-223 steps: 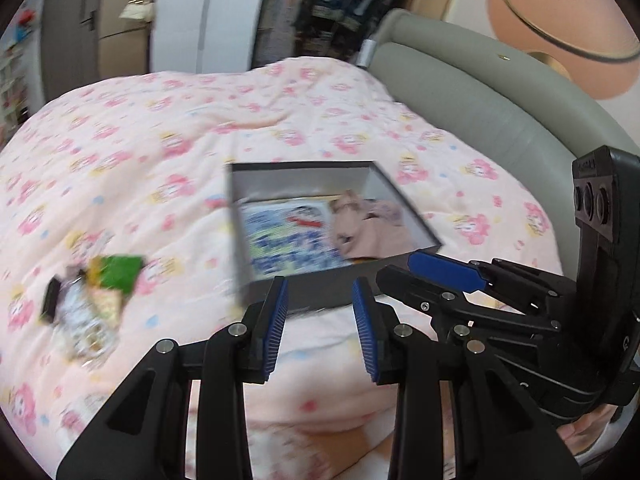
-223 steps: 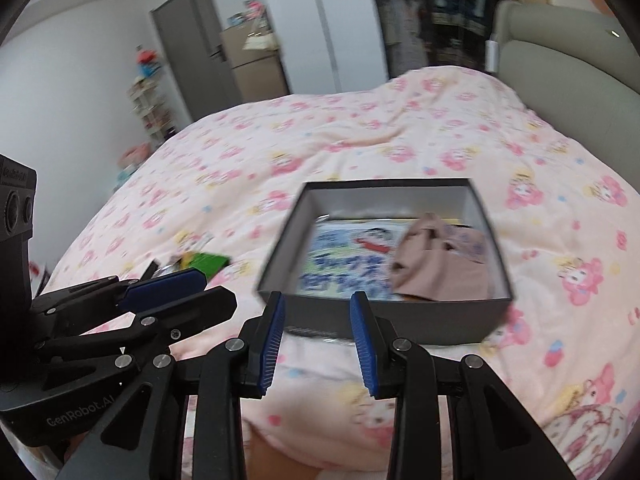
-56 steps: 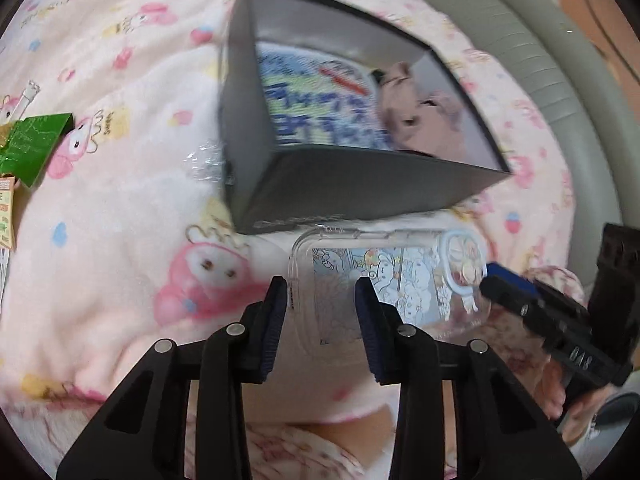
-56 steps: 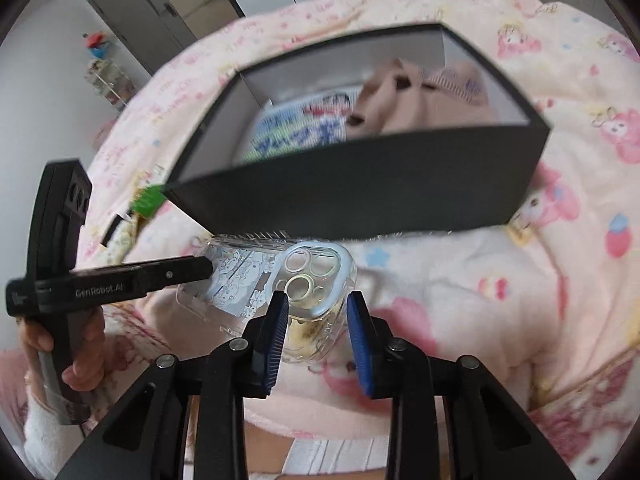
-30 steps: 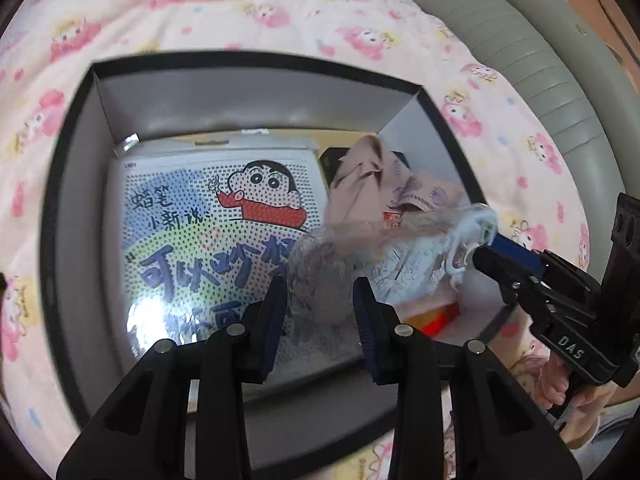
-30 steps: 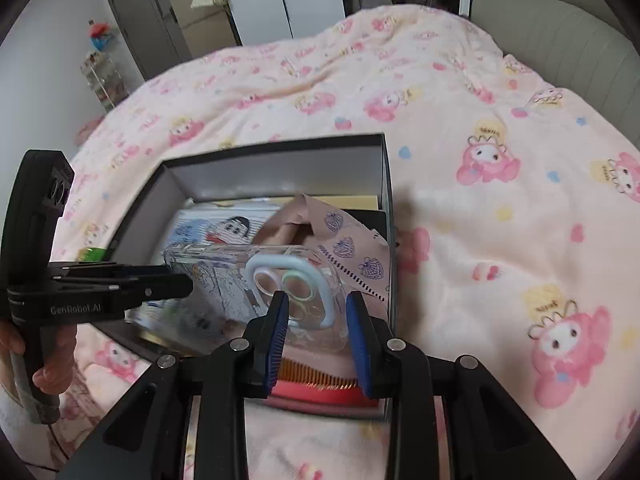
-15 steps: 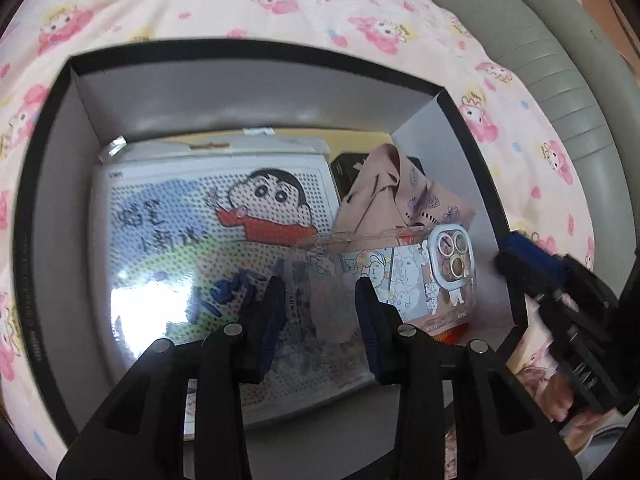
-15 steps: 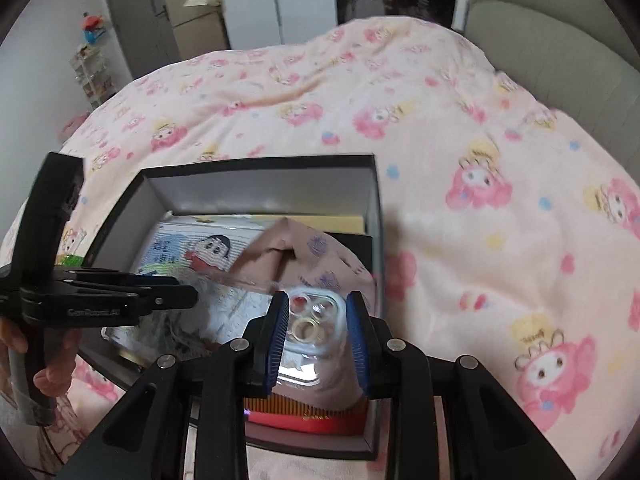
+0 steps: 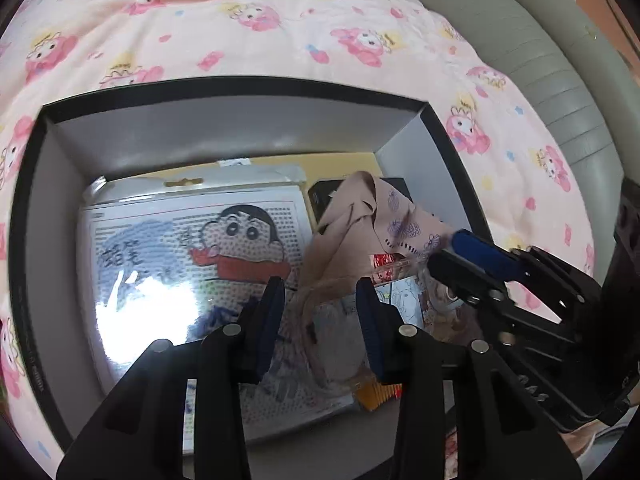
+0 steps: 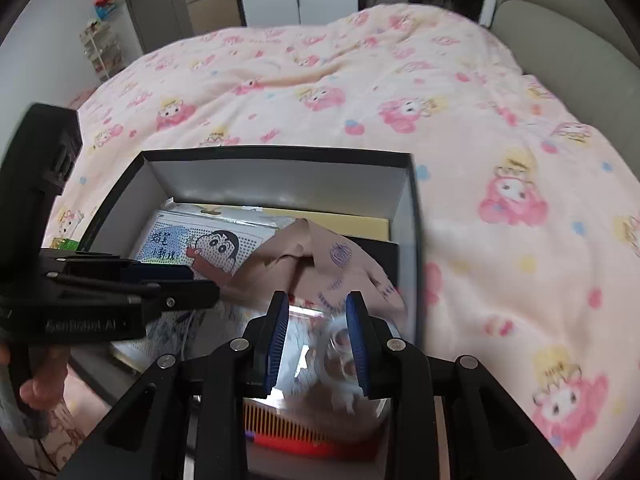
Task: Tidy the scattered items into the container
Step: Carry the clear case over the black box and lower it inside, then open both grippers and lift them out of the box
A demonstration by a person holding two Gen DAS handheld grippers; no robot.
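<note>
Phone case (image 10: 332,360) blurred btwn right tool (image 10: 318,340) pads (gripped), left tool (image 9: 320,320) open, over box (image 9: 240,128).

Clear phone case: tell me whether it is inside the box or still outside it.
Inside. The clear phone case sits within the black box's walls, over the beige cloth, with the right gripper closed on its camera end.

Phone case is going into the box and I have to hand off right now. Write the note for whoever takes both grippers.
Left gripper: jaws opening, case end between them, seemingly released.
Right gripper: jaws shut on the case's camera end, low inside the box.
Done: case is in the box, over the cloth.
Left: open the right jaws, lift both clear, then fetch the green packet on the quilt beside the box; other strays may be hidden.
</note>
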